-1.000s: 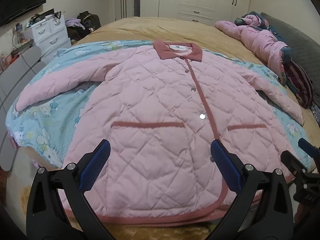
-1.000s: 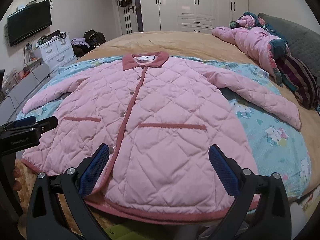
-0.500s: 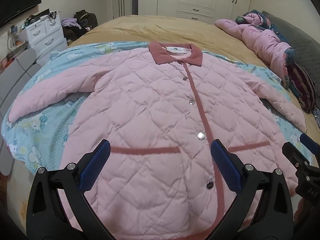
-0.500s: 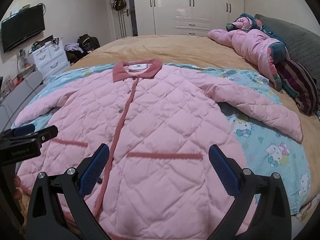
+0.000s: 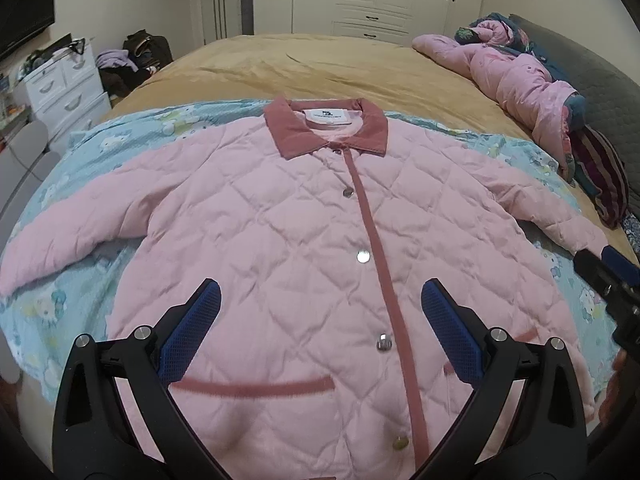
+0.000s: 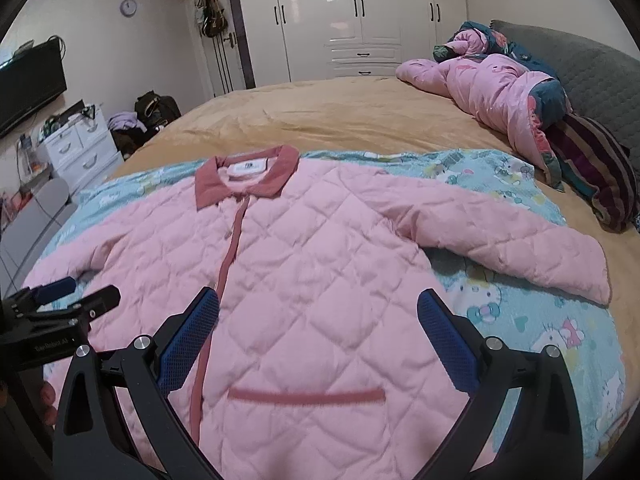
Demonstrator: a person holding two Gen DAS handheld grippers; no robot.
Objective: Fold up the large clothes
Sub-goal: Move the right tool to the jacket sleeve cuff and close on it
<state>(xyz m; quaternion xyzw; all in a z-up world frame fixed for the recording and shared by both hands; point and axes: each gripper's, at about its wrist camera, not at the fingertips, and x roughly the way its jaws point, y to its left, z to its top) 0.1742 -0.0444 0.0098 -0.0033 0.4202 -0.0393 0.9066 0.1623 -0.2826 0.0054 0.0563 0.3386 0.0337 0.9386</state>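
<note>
**Approach over the coat, no fold begun**

Moved forward since a second ago: both grippers now further up the coat [image 5: 304, 240], hem dropped out of sight below the frames, pockets now level with the blue pads. Left gripper [image 5: 320, 320] over the coat's front just beside the button placket, fingers wide apart, empty. Right gripper [image 6: 318, 326] over the other front panel, fingers likewise spread, gripping nothing.

Coat flat, face up, buttoned, on the blue sheet [image 6: 520, 320], collar [image 5: 326, 128] away from the camera, both sleeves splayed out to the sides.

Judged as the reach stage: nothing yet lifted or turned over. Probably next: out to a sleeve [image 6: 500, 240] or side seam, pinch the edge, carry it in across the placket. Calls for a bite through thick quilting, deep enough not to slip.

Edges and room: sleeve cuff right of the coat near the sheet's border, tan bedspread [image 5: 340, 64] beyond. Plenty of bare bed past the collar. Pile of bedding [image 6: 500, 92] well right of the coat, clear of any inward fold. Bed's near edge below the hem, not visible now.
</note>
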